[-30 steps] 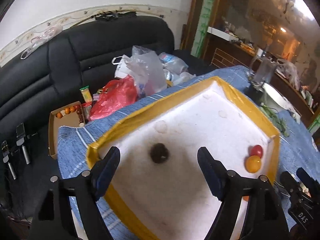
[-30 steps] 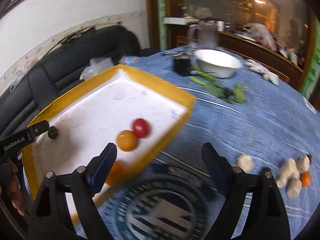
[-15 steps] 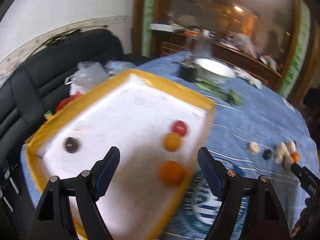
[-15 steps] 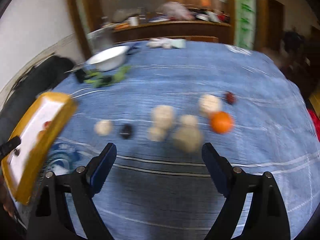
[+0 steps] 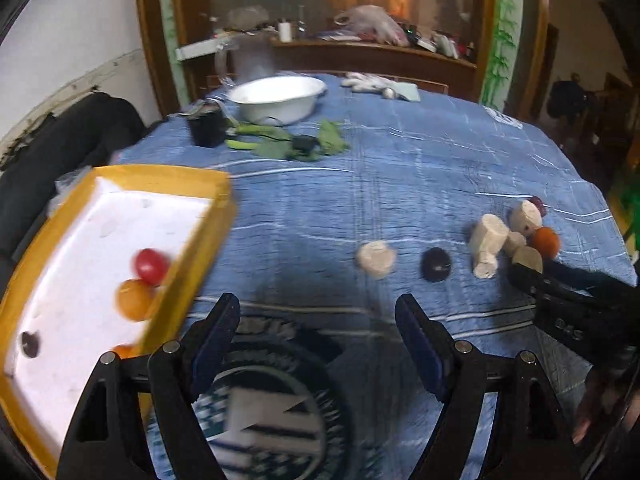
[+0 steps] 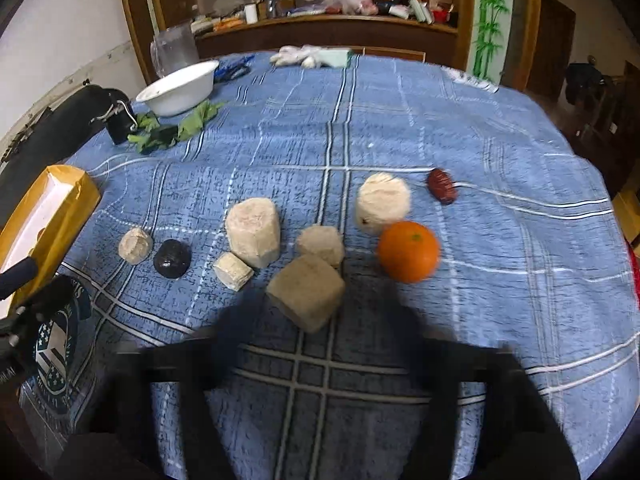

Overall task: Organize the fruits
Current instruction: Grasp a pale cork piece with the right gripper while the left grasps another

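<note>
Right gripper nearest the loose fruit

The orange (image 6: 409,251) lies mid-tablecloth (image 6: 480,140), just ahead-right of the empty, spread right gripper (image 6: 316,344); the left gripper (image 5: 318,332), open and empty, sits beside the tray (image 5: 160,174).

A yellow-rimmed white tray (image 5: 188,184) is seen at the table's left edge. In it lie a red tomato (image 5: 151,266) touching an orange fruit (image 5: 134,300), a small dark fruit (image 5: 30,345) apart near the corner, and another orange piece partly hidden by the rim. On the blue cloth an orange (image 6: 409,251) sits beside several pale peeled chunks (image 6: 253,232); a black fruit (image 6: 173,258) and a dark red date (image 6: 442,186) lie near them.
</note>
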Available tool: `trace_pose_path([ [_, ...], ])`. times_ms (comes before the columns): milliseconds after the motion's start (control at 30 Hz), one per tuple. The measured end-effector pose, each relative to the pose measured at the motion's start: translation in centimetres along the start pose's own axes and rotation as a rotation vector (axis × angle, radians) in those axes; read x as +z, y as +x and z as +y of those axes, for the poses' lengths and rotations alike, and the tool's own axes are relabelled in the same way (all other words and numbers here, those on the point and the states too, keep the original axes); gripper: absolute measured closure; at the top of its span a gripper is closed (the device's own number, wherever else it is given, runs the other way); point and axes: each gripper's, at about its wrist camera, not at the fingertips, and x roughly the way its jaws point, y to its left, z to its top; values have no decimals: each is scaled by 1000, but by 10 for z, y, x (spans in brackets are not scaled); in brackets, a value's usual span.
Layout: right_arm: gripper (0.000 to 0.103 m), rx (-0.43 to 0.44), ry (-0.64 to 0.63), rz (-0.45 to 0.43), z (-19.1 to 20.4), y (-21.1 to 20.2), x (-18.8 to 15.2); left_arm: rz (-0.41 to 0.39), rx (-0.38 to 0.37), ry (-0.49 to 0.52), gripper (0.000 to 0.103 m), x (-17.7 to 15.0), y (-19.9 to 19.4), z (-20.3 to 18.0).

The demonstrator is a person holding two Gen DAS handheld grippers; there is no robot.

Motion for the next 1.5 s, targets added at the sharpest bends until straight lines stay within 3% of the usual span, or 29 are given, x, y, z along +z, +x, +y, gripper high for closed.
trace_pose_path([
  [267,62,52,23,-22,-5,1,-2,34,-25,0,24,10,37,-17],
  [333,62,63,28,-22,-6,1,-2,50,-29,1,29,12,46,-21],
  [567,62,77,38,-22,-9,3,0,28,-2,26,75,16,51,-26],
  [767,62,64,36,-30,-8,1,0,23,-53,9,76,8,39,-16],
  [933,62,28,23,-40,-5,-4,-1,-23,-133,-2,76,-1,14,-9],
  [1100,62,25,3,-53,4,-21,-9,-57,-164,15,76,-14,-9,-7],
  [1500,62,38,-11,-71,22,-57,-48,-98,-137,17,76,-43,-37,4],
])
